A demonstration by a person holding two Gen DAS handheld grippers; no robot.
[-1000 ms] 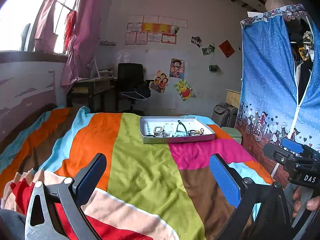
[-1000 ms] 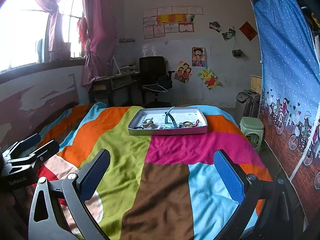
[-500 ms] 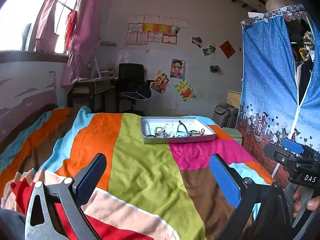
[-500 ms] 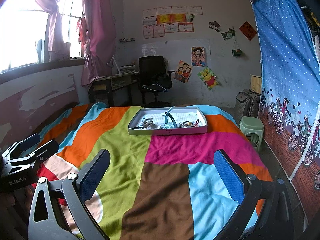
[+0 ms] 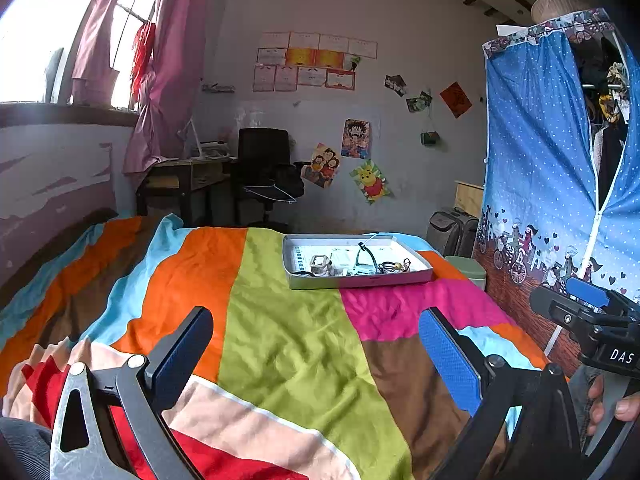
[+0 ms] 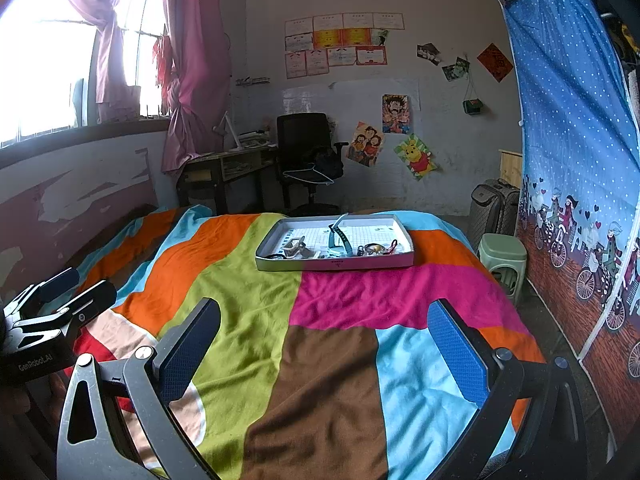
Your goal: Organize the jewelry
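A shallow white tray [image 5: 416, 276] [image 6: 396, 262] lies on the far part of a striped bedspread. It holds jewelry: a clear bracelet [image 5: 320, 263] [image 6: 294, 247], a teal watch band [image 6: 340, 238] [image 5: 366, 254], and small dark and gold pieces [image 6: 376, 249] [image 5: 394, 267]. My left gripper [image 5: 316, 354] is open and empty over the near bedspread, far short of the tray. My right gripper [image 6: 324, 348] is open and empty, also well short of the tray. Each gripper shows at the edge of the other's view.
The bedspread [image 6: 332, 304] covers the bed. A green stool [image 6: 502, 254] and a suitcase [image 6: 494, 204] stand right of the bed. A blue fabric wardrobe [image 6: 572, 152] lines the right side. A desk and black chair [image 6: 306, 152] stand at the far wall.
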